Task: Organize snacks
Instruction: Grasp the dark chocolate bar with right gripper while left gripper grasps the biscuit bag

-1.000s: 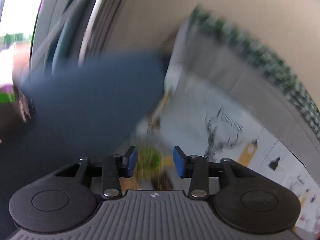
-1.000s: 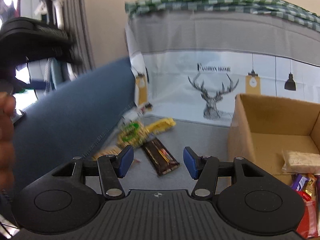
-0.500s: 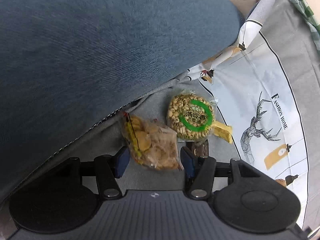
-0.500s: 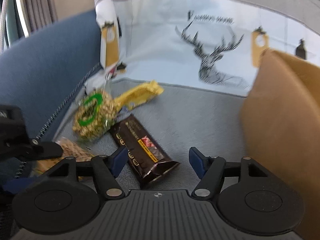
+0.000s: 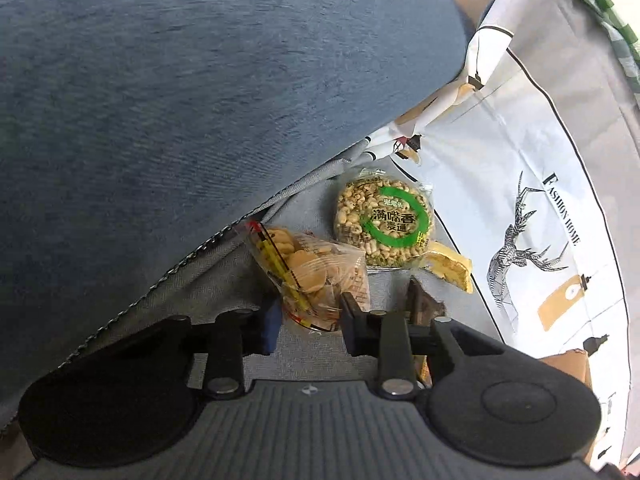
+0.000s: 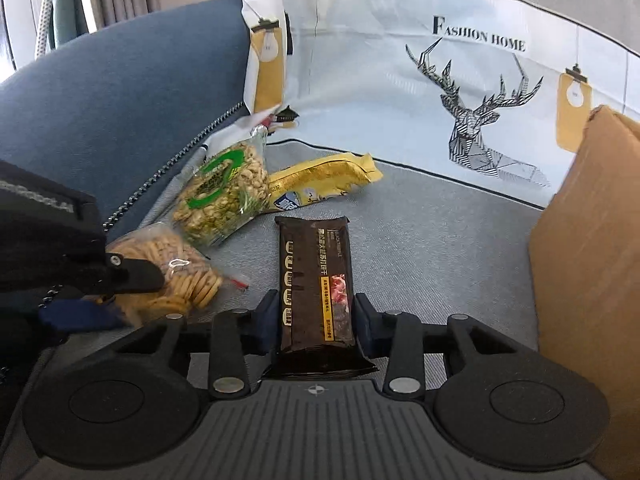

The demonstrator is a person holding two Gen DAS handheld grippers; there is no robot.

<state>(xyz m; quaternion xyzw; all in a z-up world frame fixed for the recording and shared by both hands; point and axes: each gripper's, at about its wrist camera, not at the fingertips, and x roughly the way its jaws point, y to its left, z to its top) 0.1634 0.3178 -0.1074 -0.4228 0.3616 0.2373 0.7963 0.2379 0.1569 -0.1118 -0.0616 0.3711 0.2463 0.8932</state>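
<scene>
**Inspector:** Report the right gripper [image 6: 314, 320].

**Assistant:** Its two blue-padded fingers sit on either side of a dark brown rectangular foil snack bar [image 6: 316, 280] that lies flat on the grey fabric seat [image 6: 440, 240]. The pads are at the bar's long edges, at or very near contact. I judge the grip closed on the bar, which is not yet lifted.

**Inspector:** And the left gripper [image 5: 306, 318]?

**Assistant:** The near end of a clear plastic bag of round golden biscuits [image 5: 316, 276] lies between its fingers, and the gap is narrowed to about the bag's width. I cannot tell whether the pads actually pinch it.

**Inspector:** What lies beyond the fingers?

**Assistant:** Ahead of the left fingers rests a round puffed-grain cake in a clear wrapper with a green ring label [image 5: 384, 216], touching the biscuit bag. Behind it is a yellow foil packet [image 6: 324, 178], partly under the cake. The blue upholstered armrest [image 6: 120, 92] lies to the left.

**Inspector:** Destination?

**Assistant:** Presumably the brown cardboard box [image 6: 592, 260], to the right of the right fingers. Its inside is hidden.

**Inspector:** Progress?

**Assistant:** Four snacks are on the seat, two of them at the fingers. Most of the transfer appears to remain.
</scene>
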